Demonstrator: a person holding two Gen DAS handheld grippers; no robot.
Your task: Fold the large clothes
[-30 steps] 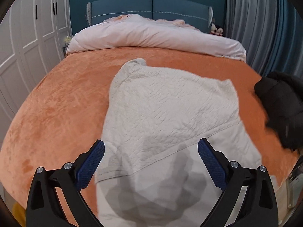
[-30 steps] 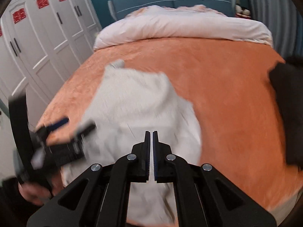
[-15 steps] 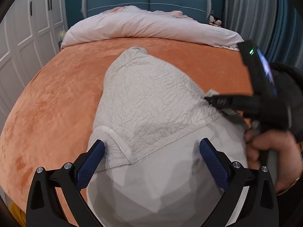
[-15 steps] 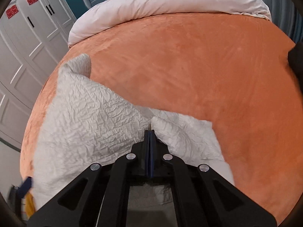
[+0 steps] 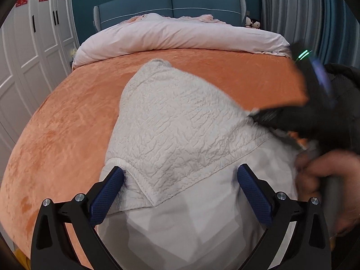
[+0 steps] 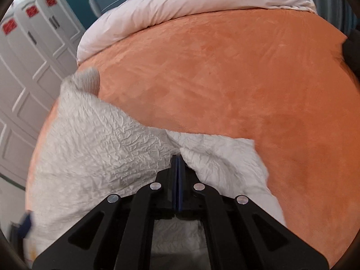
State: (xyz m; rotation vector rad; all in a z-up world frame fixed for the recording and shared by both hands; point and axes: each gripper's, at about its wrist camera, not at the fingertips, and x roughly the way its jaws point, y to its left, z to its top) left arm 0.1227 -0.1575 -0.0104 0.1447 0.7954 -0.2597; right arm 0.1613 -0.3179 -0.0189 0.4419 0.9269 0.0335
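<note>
Orange bed (image 6: 247, 67): right hand-held gripper (image 6: 177, 162) now lower, pinching white garment (image 5: 180, 123); left hand-held gripper (image 5: 180, 180) wide.

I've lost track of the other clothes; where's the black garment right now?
The black garment lies at the right edge of the orange bedspread in the left wrist view, beyond the right tongs and well right of the white garment.

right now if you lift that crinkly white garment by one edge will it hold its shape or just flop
Likely to flop: the white garment bunches where the right gripper pinches it, and its folded flap drapes softly. It looks fairly light, thin and crinkled. The plush orange bedspread may drag on it, so sliding seems unlikely.
</note>
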